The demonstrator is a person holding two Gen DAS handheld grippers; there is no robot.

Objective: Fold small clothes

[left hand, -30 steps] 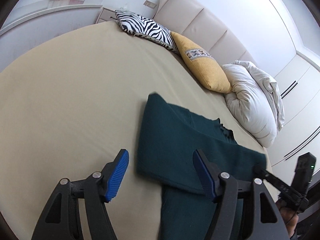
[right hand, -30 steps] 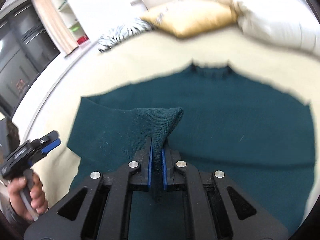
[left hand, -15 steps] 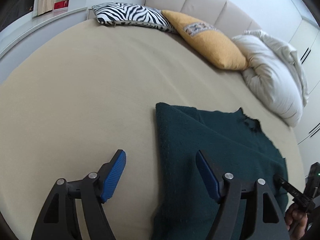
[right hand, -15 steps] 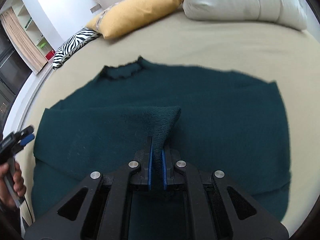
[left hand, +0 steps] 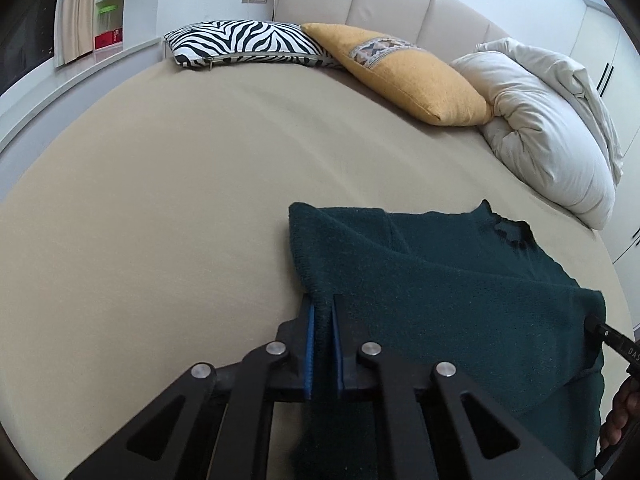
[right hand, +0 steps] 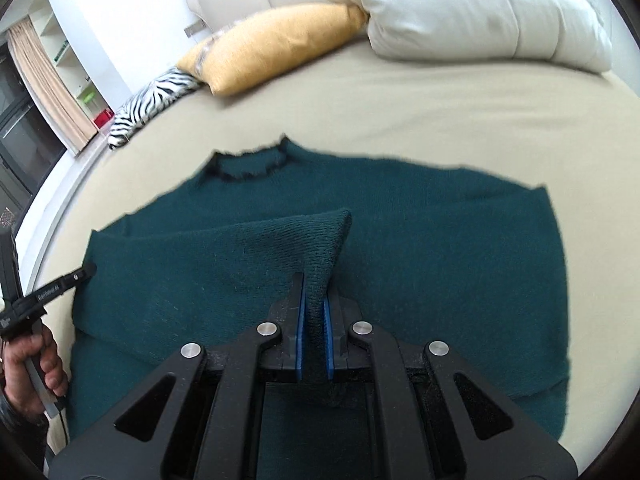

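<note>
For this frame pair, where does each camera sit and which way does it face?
Left wrist: on the left tongs, facing the headboard across the bed; tongs shut on the green sweater; right hand at the lower right edge.
Right wrist: on the right tongs, facing the sweater's collar; tongs shut on a sleeve fold; left hand lower left.
Shared: sweater, zebra pillow, yellow pillow, white duvet.

White lettering runs along the black body of the left tongs (right hand: 48, 292) in the right wrist view, too small to read. The right tongs (left hand: 618, 346) bear partial white letters, "DAS".
</note>
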